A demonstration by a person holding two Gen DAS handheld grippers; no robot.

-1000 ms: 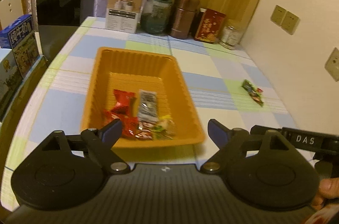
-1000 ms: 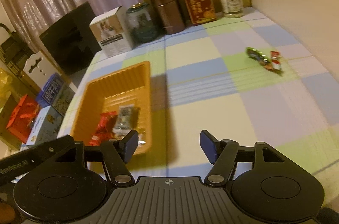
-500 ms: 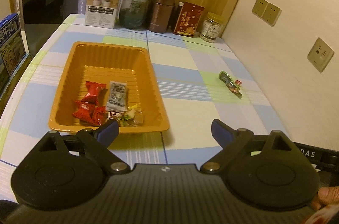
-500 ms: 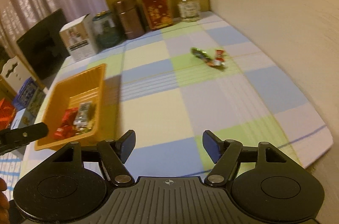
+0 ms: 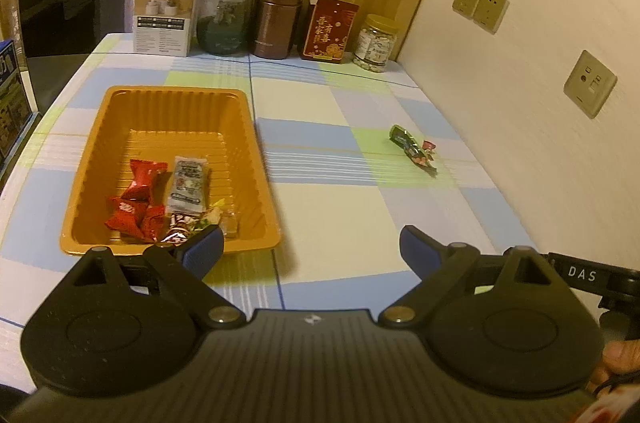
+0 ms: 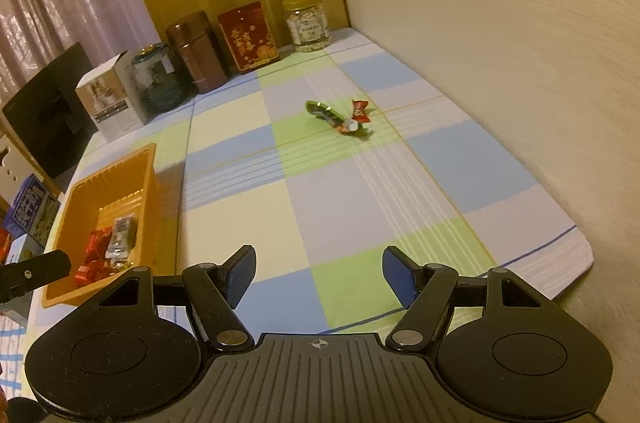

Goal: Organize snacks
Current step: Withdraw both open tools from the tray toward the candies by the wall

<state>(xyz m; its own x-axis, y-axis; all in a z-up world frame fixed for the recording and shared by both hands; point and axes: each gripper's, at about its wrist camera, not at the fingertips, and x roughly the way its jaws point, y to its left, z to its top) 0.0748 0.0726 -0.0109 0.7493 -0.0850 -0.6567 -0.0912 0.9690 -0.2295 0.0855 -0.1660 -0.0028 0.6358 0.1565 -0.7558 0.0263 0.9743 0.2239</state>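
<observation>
Both of my tongs are empty. The left tongs (image 5: 310,243) stand spread wide with nothing between the blue pads; the right tongs (image 6: 318,273) stand partly spread, also with bare tabletop between them.

The step in hand, as I judge it, is fetching the last loose snacks. In my right view they lie at about twelve o'clock, well apart from my tips, on a green square of the checked blue, green and cream tabletop (image 6: 340,207): one long green foil-wrapped snack (image 6: 325,114) and one small red twist-wrapped candy (image 6: 361,111) just beside it, perhaps touching. The orange ribbed plastic tray (image 5: 82,183) sits at about nine o'clock from them.

To do this well I would carry the right tongs over one wrapper only, come down with the pads either side of its narrow width, and close gently, since thin foil slips and crumples. Taking the candy first keeps me from dragging the green one along.

Counted: two loose snacks on the tabletop. In the tray, about three red wrapped candies (image 5: 136,199), one silver-white sachet (image 5: 187,185), and a small heap of mixed wrappers (image 5: 200,223) I cannot count. Along the back edge stand five containers: a white carton, a dark glass jar, a brown canister, a red tin and a clear jar.
</observation>
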